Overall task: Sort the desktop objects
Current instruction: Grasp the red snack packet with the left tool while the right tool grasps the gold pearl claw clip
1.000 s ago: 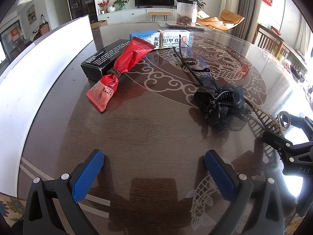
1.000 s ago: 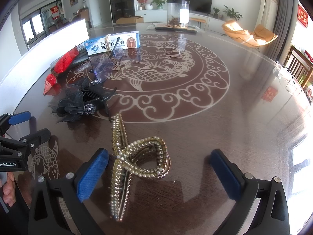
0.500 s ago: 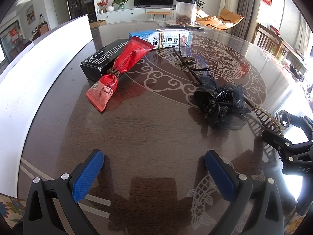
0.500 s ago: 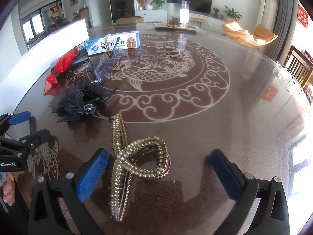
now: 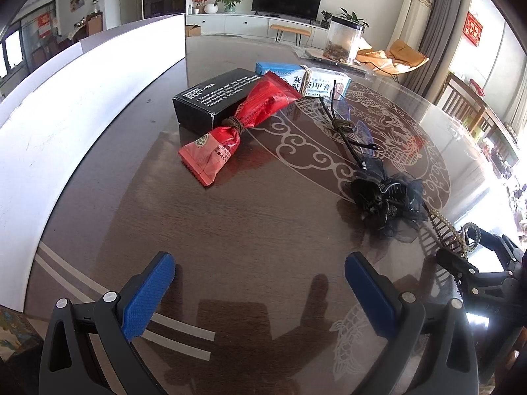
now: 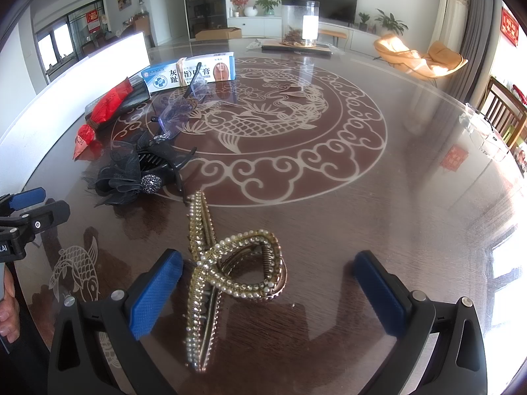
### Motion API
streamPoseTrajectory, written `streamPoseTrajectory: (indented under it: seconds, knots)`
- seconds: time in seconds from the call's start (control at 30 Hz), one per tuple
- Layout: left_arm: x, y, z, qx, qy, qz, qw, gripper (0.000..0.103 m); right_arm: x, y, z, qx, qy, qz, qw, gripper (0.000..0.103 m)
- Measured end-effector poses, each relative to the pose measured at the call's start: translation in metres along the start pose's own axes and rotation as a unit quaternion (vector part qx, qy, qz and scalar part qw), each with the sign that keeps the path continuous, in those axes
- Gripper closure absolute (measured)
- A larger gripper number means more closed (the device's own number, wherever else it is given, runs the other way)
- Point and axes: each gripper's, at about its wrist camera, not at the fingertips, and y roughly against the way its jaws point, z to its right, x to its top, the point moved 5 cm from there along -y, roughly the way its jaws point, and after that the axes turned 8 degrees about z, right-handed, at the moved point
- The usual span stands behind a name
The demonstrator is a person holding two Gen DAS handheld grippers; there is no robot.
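A gold pearl hair claw [image 6: 224, 266] lies on the dark table between the open fingers of my right gripper [image 6: 266, 283]; it also shows in the left wrist view [image 5: 451, 233]. A black lace hair claw [image 6: 131, 174] [image 5: 385, 204] lies further left. Glasses with a hair tie [image 5: 346, 125] [image 6: 181, 108], a red snack packet [image 5: 243, 125] [image 6: 102, 112], a black box [image 5: 214, 98] and a blue-white medicine box [image 5: 313, 80] [image 6: 191, 72] lie beyond. My left gripper [image 5: 260, 283] is open and empty over bare table.
A white board [image 5: 82, 98] stands along the table's left edge. A clear jar [image 6: 299, 29] on a tray stands at the far side. The right gripper [image 5: 477, 273] shows at the left view's right edge. Chairs [image 6: 504, 115] stand to the right.
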Motion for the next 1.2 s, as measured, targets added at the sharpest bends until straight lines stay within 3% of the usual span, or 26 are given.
streamPoseTrajectory:
  seconds: [0.1,0.23,0.33,0.53,0.6,0.63,0.67,0.7,0.8,0.9,0.97,1.03,1.2]
  knots:
    - [0.011,-0.003,-0.011,-0.008,0.008,-0.004,0.9999,0.000,0.000,0.000,0.000,0.000,0.000,0.000,1.000,0.000]
    - [0.039,-0.015,-0.013,0.015,-0.065,0.002,0.9978,0.000,0.000,0.000,0.000,0.000,0.000,0.000,1.000,0.000]
    - [0.057,-0.034,-0.012,0.008,-0.097,-0.003,0.9952,0.000,0.000,0.000,0.000,0.000,0.000,0.000,1.000,0.000]
    - [0.066,-0.078,-0.014,0.003,-0.097,-0.050,0.9940,0.000,0.000,0.000,0.000,0.000,0.000,0.000,1.000,0.000]
    - [0.066,-0.079,-0.012,-0.010,-0.102,-0.039,0.9939,0.000,0.000,0.000,0.000,0.000,0.000,0.000,1.000,0.000]
    - [0.064,-0.078,-0.009,-0.010,-0.114,-0.033,0.9929,0.012,0.000,0.000,0.000,0.000,0.000,0.000,1.000,0.000]
    - [0.064,-0.074,-0.006,-0.022,-0.124,-0.019,0.9919,0.043,0.000,0.000,0.000,0.000,0.000,0.000,1.000,0.000]
    - [0.063,-0.071,-0.005,-0.029,-0.129,-0.015,0.9911,0.056,0.000,0.000,0.000,0.000,0.000,0.000,1.000,0.000]
    - [0.051,-0.064,-0.008,-0.043,-0.119,-0.028,0.9916,0.059,0.000,-0.001,0.000,0.000,0.000,0.000,1.000,0.000]
    - [0.032,-0.052,-0.009,-0.067,-0.079,-0.037,0.9939,0.070,0.000,-0.001,0.000,0.000,0.000,0.000,1.000,0.000]
    - [0.020,-0.044,-0.007,-0.095,-0.042,-0.043,0.9936,0.070,0.000,-0.001,0.000,0.000,0.000,0.000,1.000,0.000]
    - [0.007,-0.039,-0.005,-0.094,-0.036,-0.031,0.9944,0.070,0.000,-0.001,0.000,0.000,0.000,0.000,1.000,0.000]
    - [-0.007,-0.036,-0.009,-0.093,-0.036,-0.011,0.9949,0.070,0.002,-0.003,0.003,0.063,0.035,-0.034,0.997,0.000]
